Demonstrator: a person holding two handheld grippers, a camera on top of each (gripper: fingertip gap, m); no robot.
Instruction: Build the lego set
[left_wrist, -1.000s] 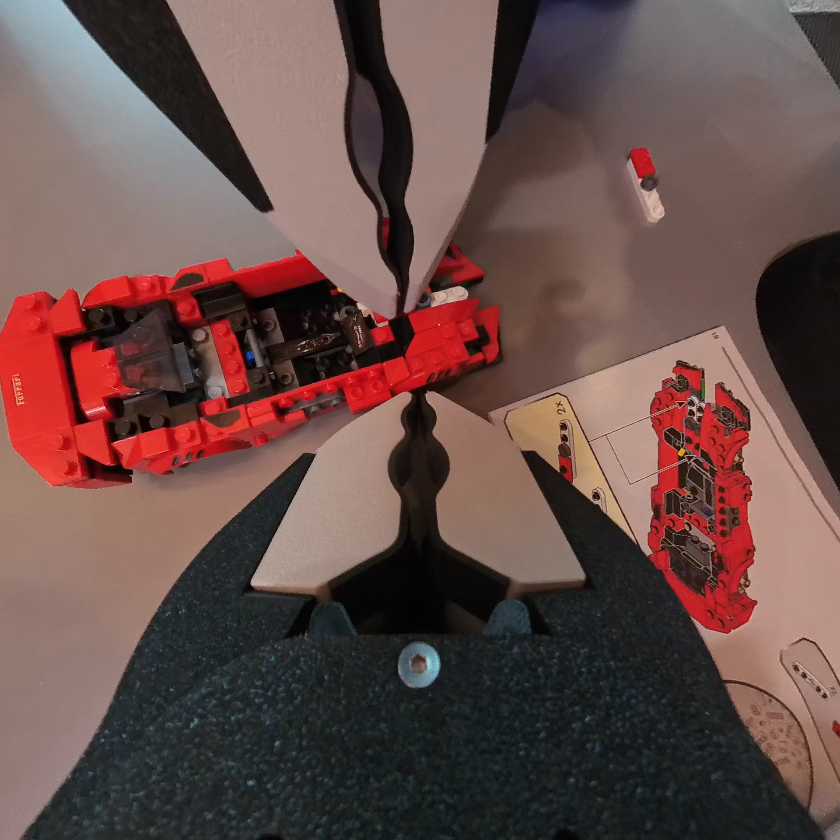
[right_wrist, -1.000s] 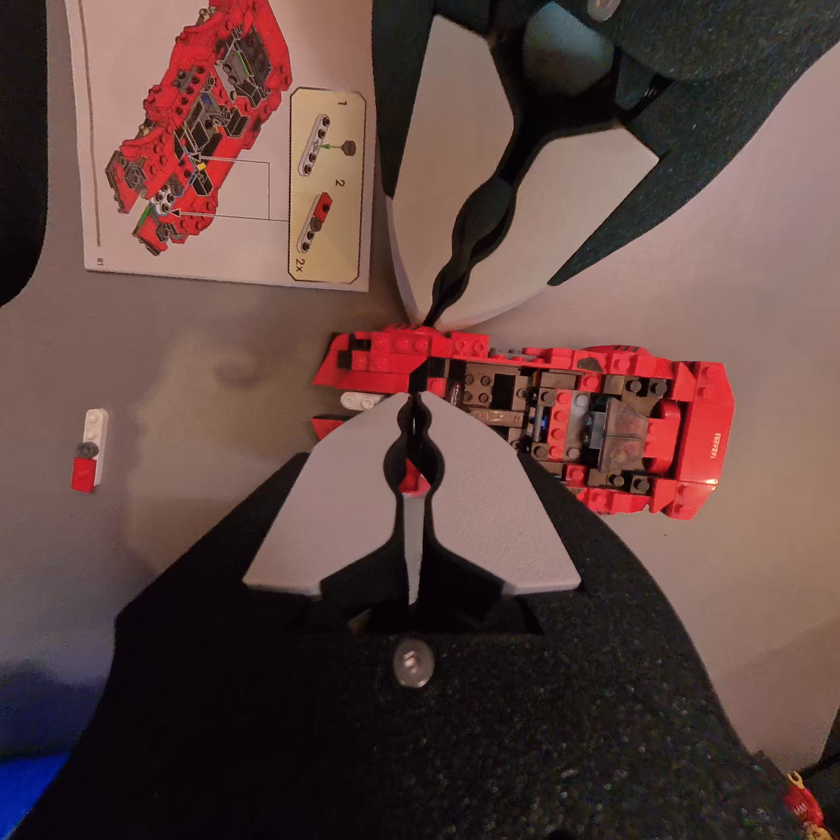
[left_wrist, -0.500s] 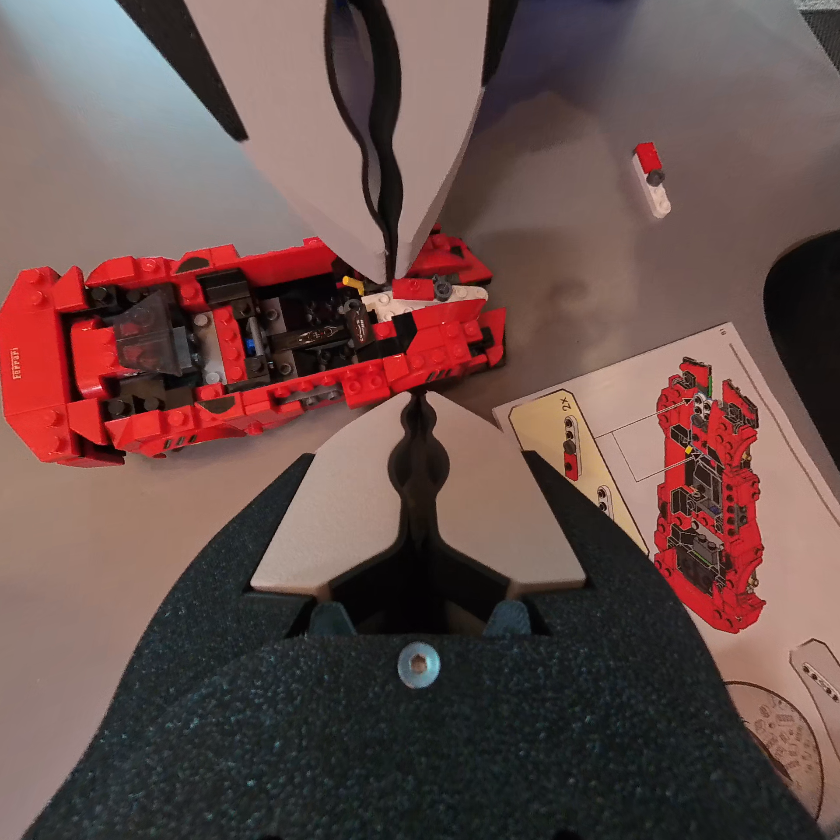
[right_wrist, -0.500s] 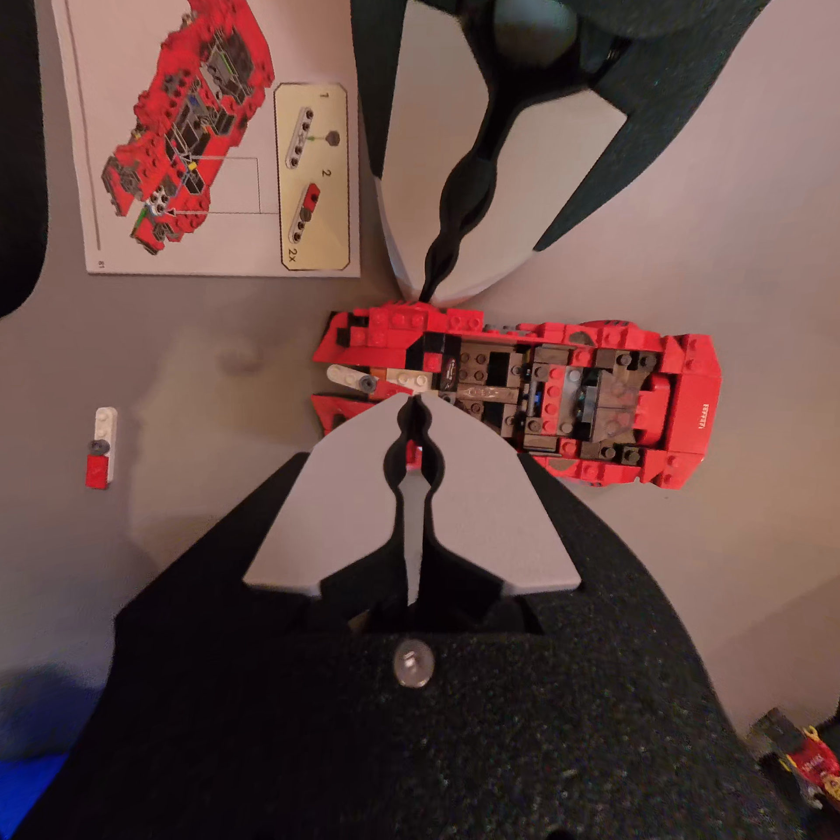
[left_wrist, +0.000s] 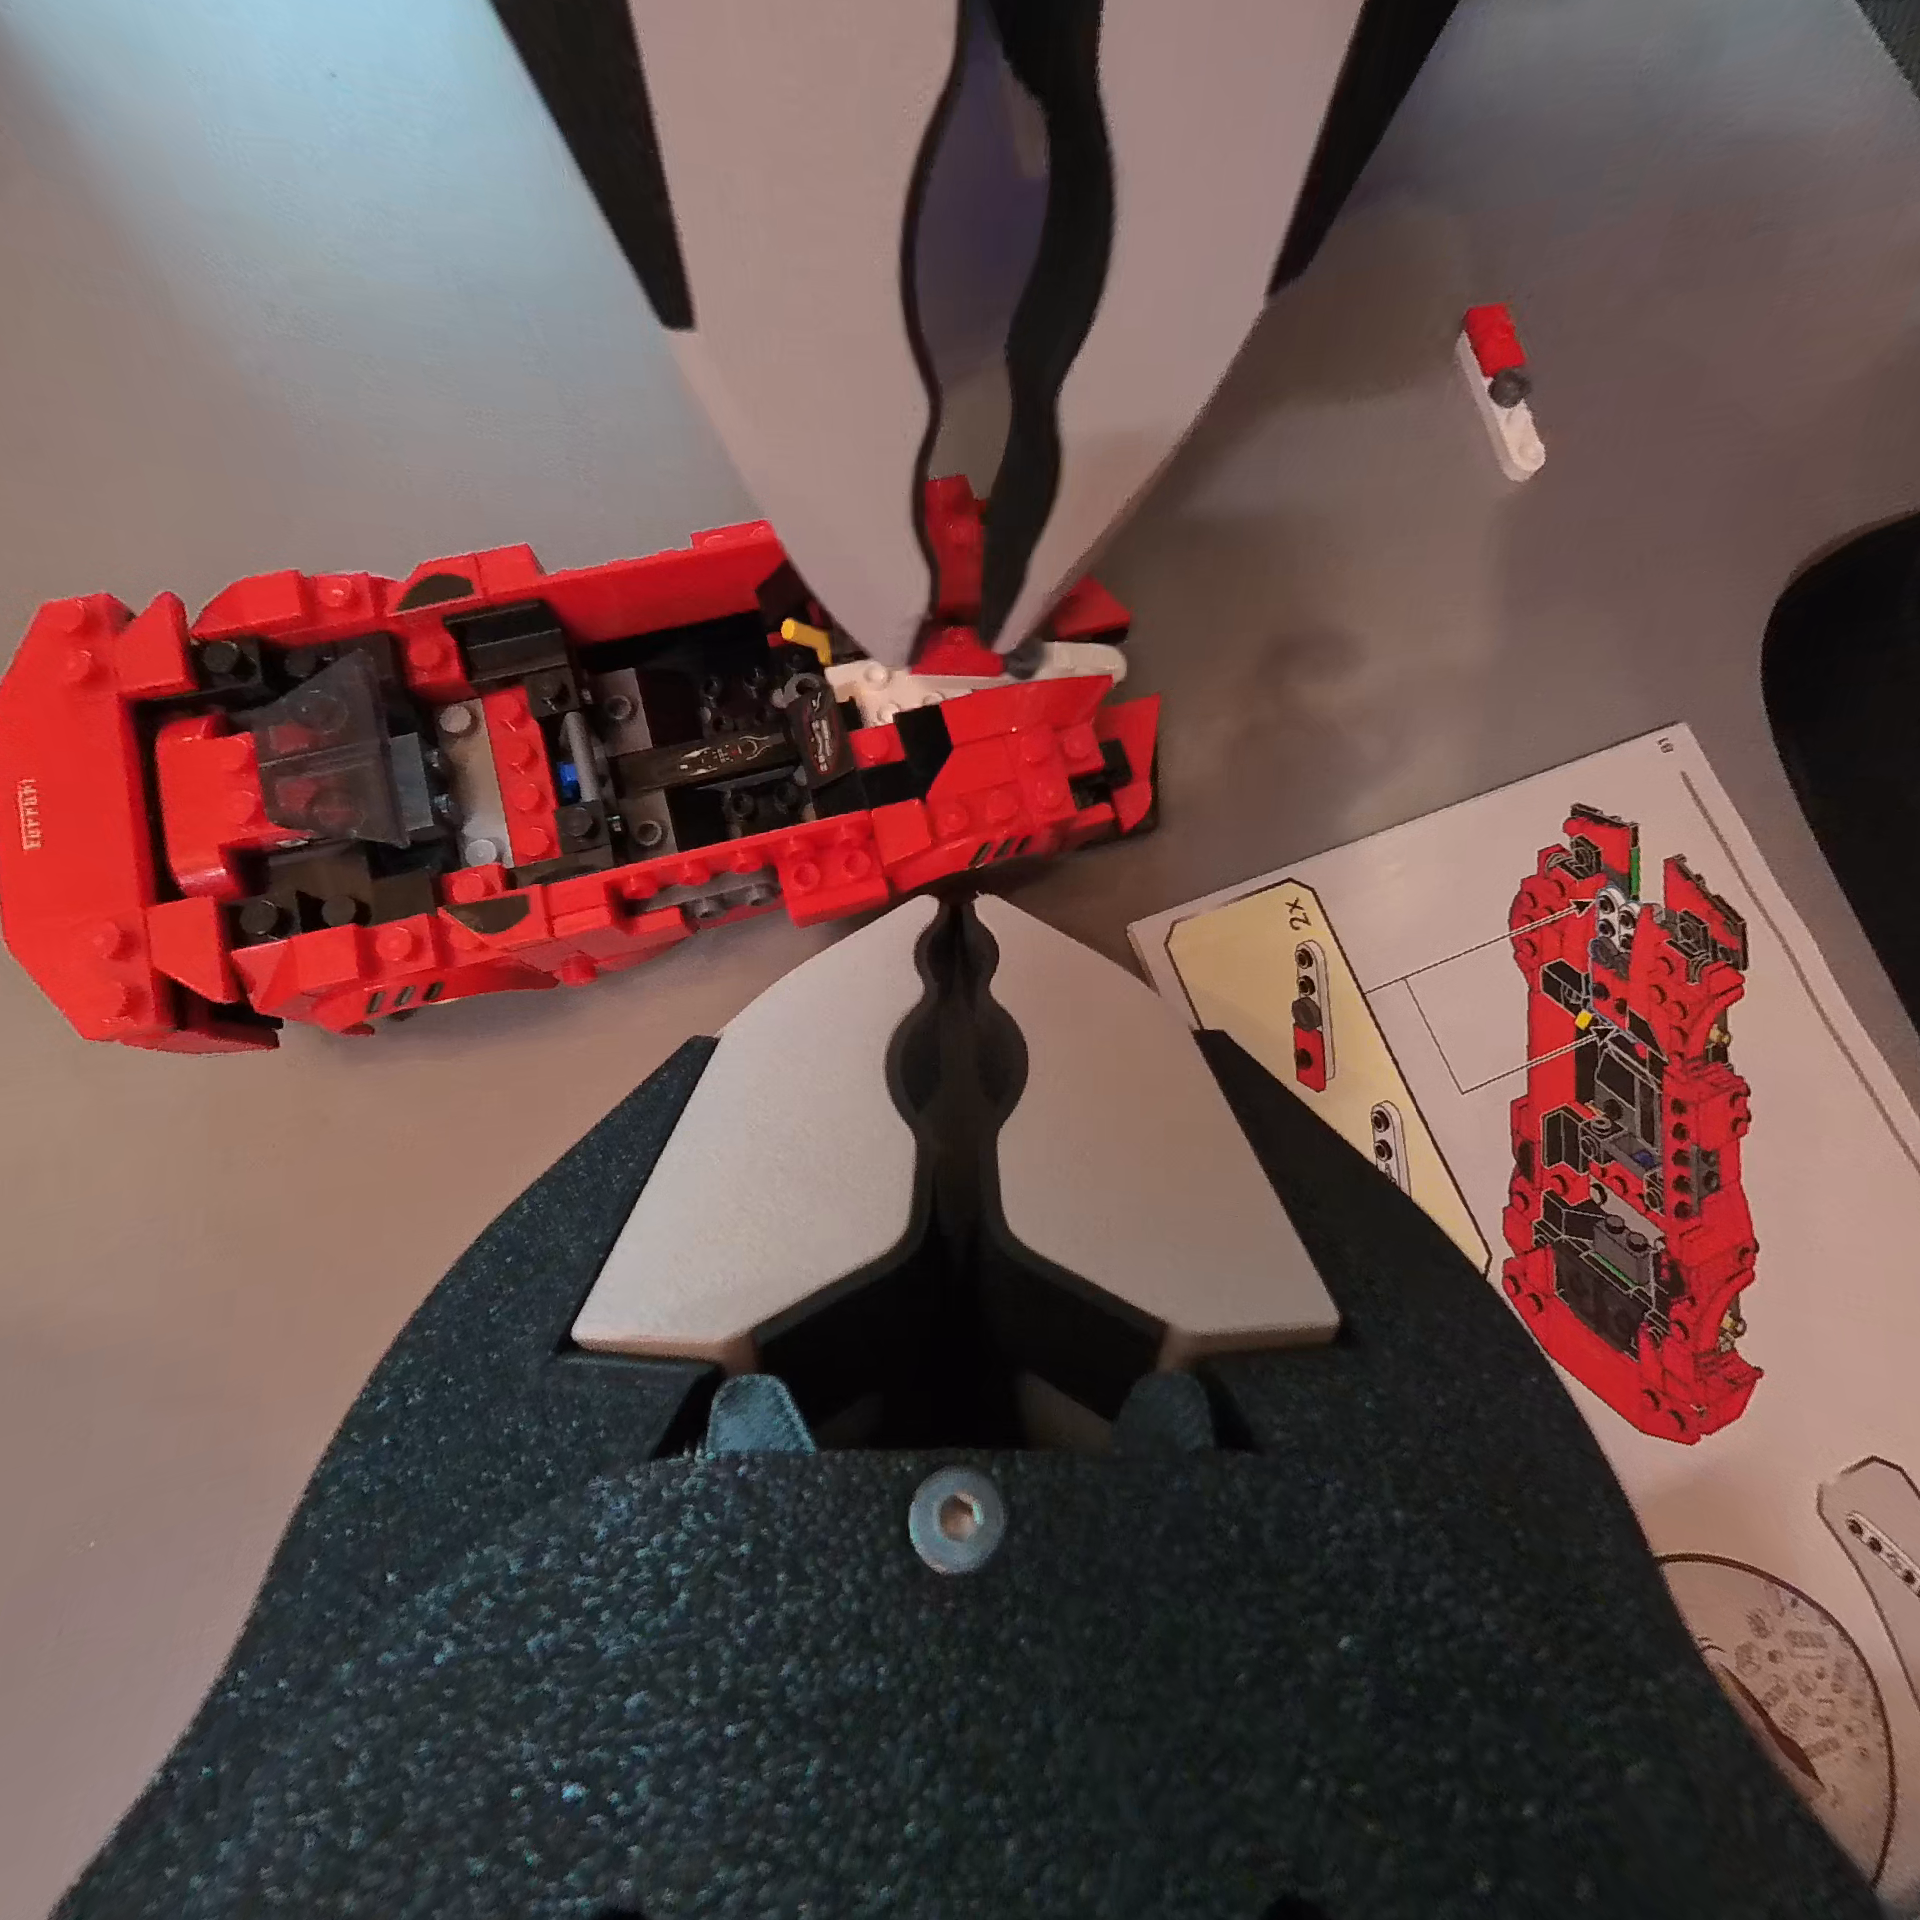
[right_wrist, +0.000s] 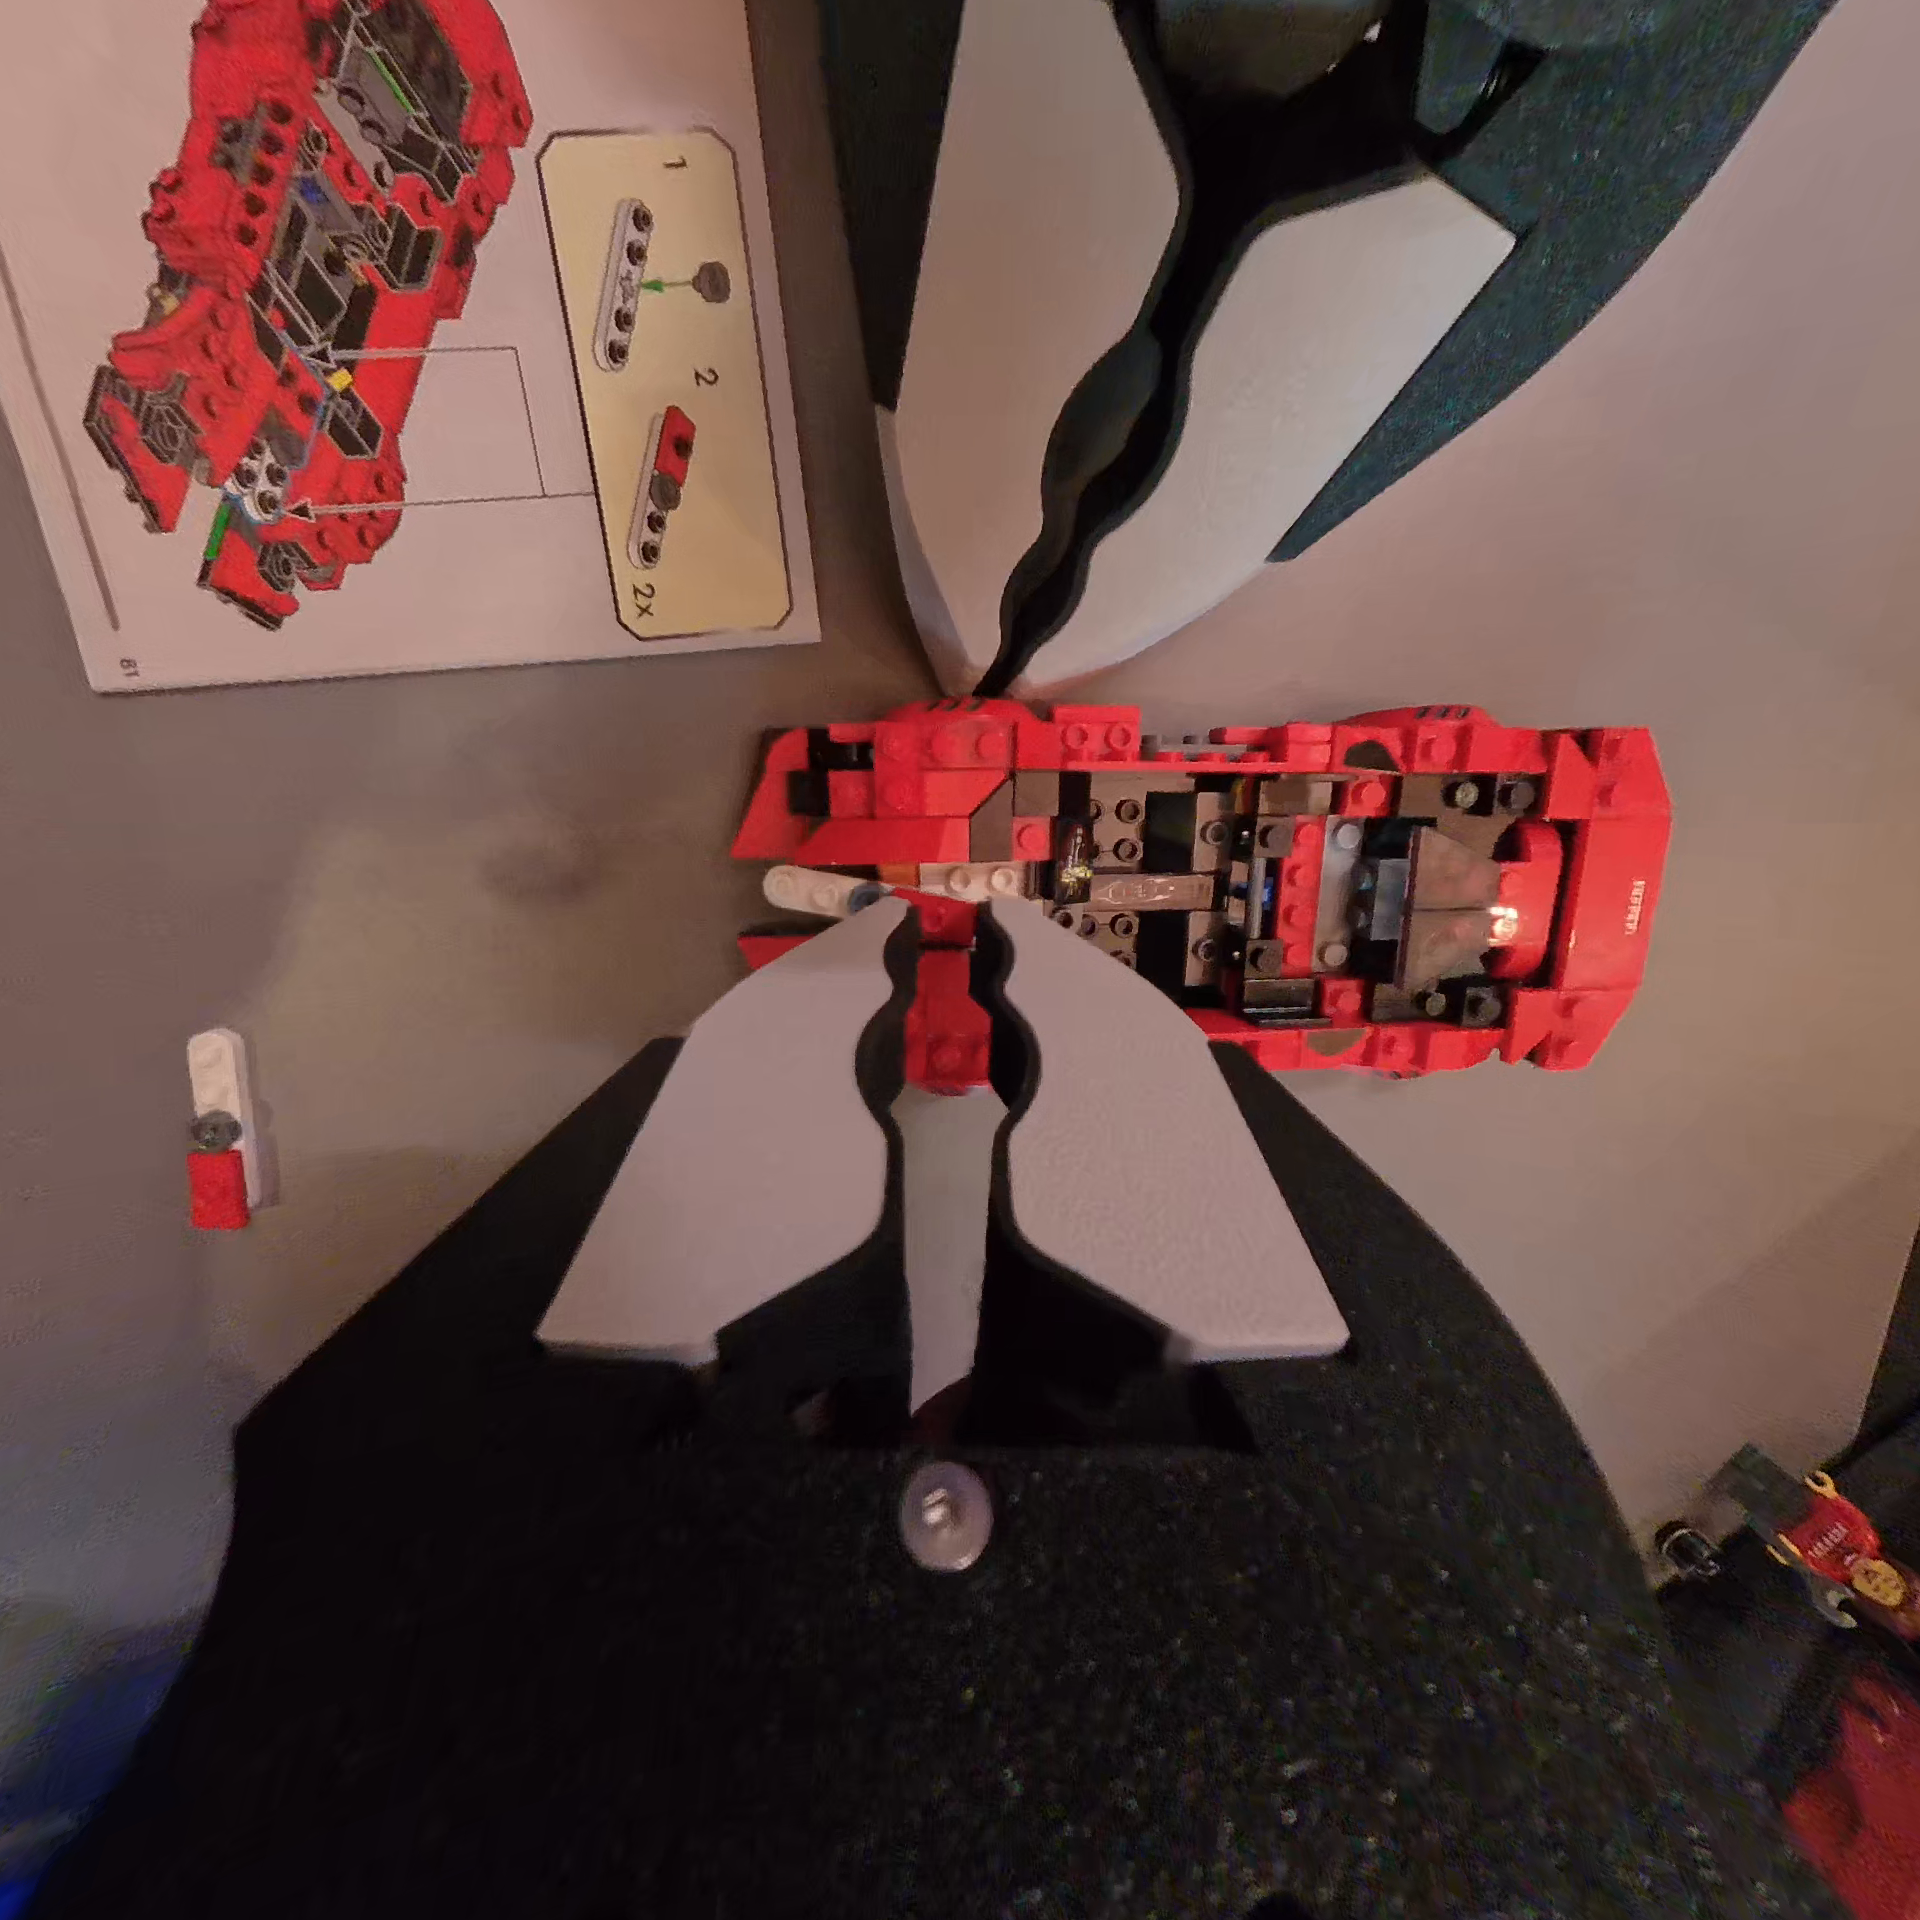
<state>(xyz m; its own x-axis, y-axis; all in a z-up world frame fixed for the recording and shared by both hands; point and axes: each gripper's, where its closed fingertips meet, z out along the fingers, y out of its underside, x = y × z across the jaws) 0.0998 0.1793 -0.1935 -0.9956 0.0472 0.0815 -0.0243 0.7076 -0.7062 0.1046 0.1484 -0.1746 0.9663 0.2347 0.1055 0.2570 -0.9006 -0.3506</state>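
Half-built red-and-black brick car (left_wrist: 582, 790) lies flat on grey tabletop (left_wrist: 312, 312), betw. both tools. Left gripper (left_wrist: 958, 900), jaws together, tips touching car's near side. Right gripper (right_wrist: 940, 914) clamped on small red brick (right_wrist: 943, 925) atop white strip plate (right_wrist: 831, 891) w/ dark stud. Spare white-and-red strip piece (right_wrist: 223, 1127) well apart; printed instruction sheet (right_wrist: 416, 343) nearby.

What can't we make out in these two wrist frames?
- Left wrist view: far flank of the red car behind the right gripper.
- Right wrist view: whether the white strip is seated; fingertips cover it.
- Instruction sheet: cut off by the frame edge in both.
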